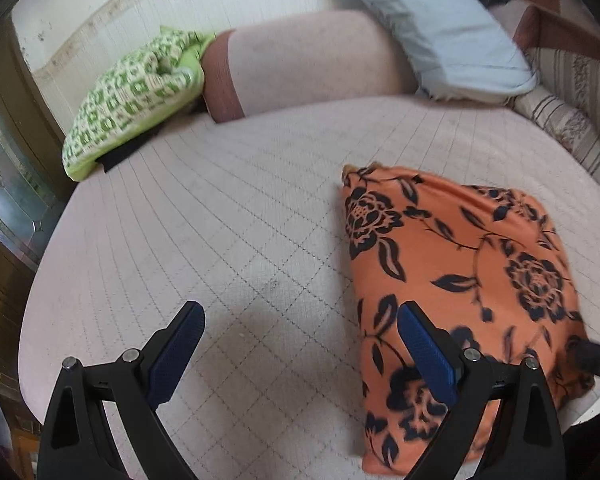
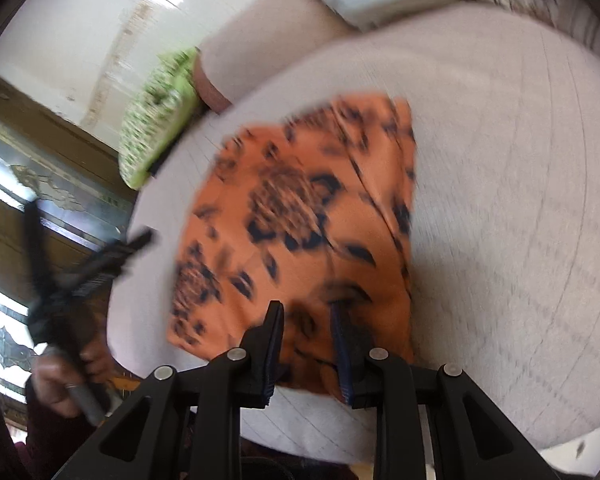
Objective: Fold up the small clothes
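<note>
**Orange floral cloth lies folded on the quilted bed, both claws free of it**

Left wrist view: the left gripper (image 1: 300,316) has its blue-padded jaws spread wide, with nothing between them, above the pale quilted mattress cover (image 1: 220,240). The orange cloth printed with black roses (image 1: 460,264) lies folded into a rough rectangle on the cover, to the right of the claw; the right-hand finger overlaps its near left edge in the picture, though whether it touches cannot be told. At the far side a green-and-white patterned cushion (image 1: 132,96) leans beside a pinkish bolster (image 1: 308,64), and a light blue pillow (image 1: 444,28) rests on the bolster's right end. A striped beige fabric (image 1: 572,92) shows at the far right. The tip of the right gripper (image 1: 594,356) enters at the right edge, too little of it to read.

Right wrist view, heavily blurred: the right gripper (image 2: 306,310) holds its jaws partly apart with a narrow gap, above the near edge of the orange cloth (image 2: 300,220); no fabric is seen pinched between them. Only this view shows the left gripper (image 2: 100,256) from outside, as a dark smear off the bed's left edge, held by the person's hand (image 2: 64,376). The green cushion (image 2: 156,116) and a dark wooden door with patterned glass (image 2: 40,184) appear behind.
</note>
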The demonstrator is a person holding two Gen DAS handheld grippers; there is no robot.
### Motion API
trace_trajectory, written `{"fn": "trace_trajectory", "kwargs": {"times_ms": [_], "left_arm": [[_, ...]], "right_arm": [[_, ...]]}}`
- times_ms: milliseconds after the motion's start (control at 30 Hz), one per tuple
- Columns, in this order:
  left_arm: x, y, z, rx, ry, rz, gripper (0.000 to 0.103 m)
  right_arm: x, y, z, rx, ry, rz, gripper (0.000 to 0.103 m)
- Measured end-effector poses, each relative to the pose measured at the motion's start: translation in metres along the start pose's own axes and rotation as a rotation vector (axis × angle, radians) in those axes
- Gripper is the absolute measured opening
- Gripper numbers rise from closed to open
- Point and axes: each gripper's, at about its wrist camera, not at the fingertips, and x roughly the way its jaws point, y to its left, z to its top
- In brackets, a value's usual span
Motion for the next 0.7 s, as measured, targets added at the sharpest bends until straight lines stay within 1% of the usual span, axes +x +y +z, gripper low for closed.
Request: {"fn": "trace_trajectory", "kwargs": {"times_ms": [67,100,200,233,333,467,600,700], "left_arm": [[0.010,-0.009,0.007,0.012,0.015,-0.016,0.097],[0.016,-0.015,0.011,0.024,0.028,-0.016,0.097],[0.032,-0.032,0.022,0.052,0.037,-0.014,0.097],[0.035,-0.034,0.025,0.077,0.037,0.006,0.097],[0.046,-0.043,0.031,0.083,0.038,0.010,0.097],[0.064,-0.051,0.035,0.109,0.068,0.025,0.097],[0.079,-0.057,0.039,0.135,0.065,0.045,0.098],[0.088,-0.059,0.041,0.147,0.082,0.046,0.099]], "right_arm": [[-0.003,0.006,0.012,-0.002,-0.024,0.036,0.027],[-0.001,0.009,0.019,-0.002,-0.028,0.039,0.027],[0.017,0.010,0.046,0.006,-0.030,0.007,0.027],[0.024,0.007,0.053,0.021,-0.026,0.007,0.027],[0.052,-0.002,0.075,0.075,0.007,-0.007,0.027],[0.079,-0.014,0.091,0.128,0.036,-0.024,0.027],[0.092,-0.017,0.103,0.135,0.014,-0.044,0.027],[0.093,-0.018,0.107,0.154,-0.021,-0.039,0.027]]}}
